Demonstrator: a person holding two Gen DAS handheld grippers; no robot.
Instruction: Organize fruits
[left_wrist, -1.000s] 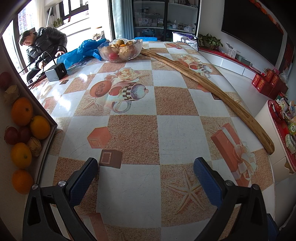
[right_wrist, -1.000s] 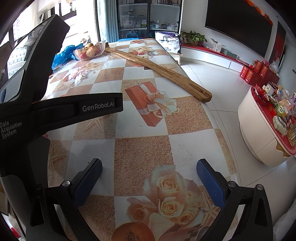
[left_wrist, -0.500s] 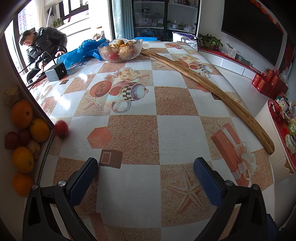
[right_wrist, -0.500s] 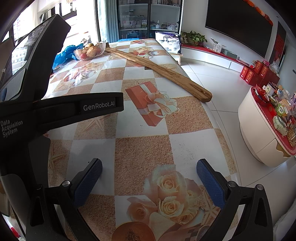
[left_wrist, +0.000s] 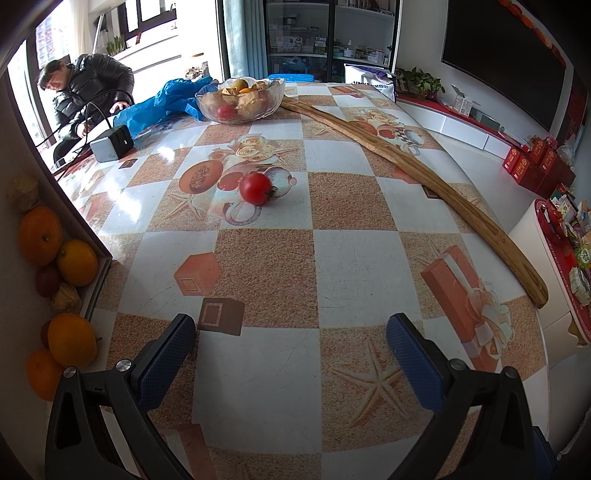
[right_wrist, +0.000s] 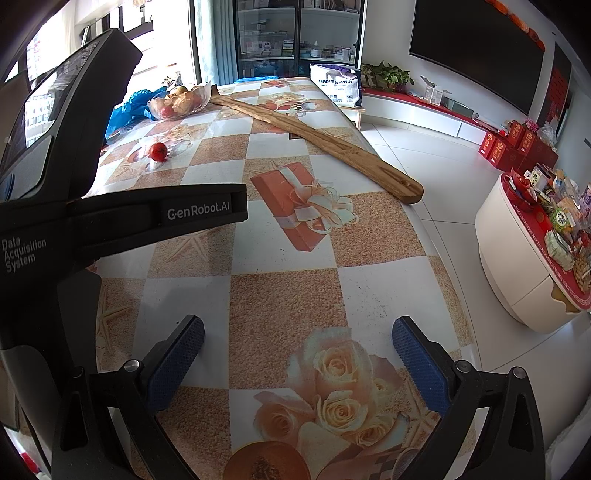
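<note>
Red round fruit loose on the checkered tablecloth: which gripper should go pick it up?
Left, probably. The red round fruit lies almost straight ahead of the open left gripper. From the open right gripper it sits far off to the left, beyond the left gripper's body.

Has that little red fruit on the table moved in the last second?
Yes. The red fruit has rolled from the box of oranges toward the glass bowl.

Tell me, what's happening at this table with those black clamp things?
A person holds two grippers over the patterned table to sort fruit. Both the left gripper and the right gripper are open and empty. A red tomato lies loose mid-table, between a glass fruit bowl at the far end and a box of oranges on the left.
</note>
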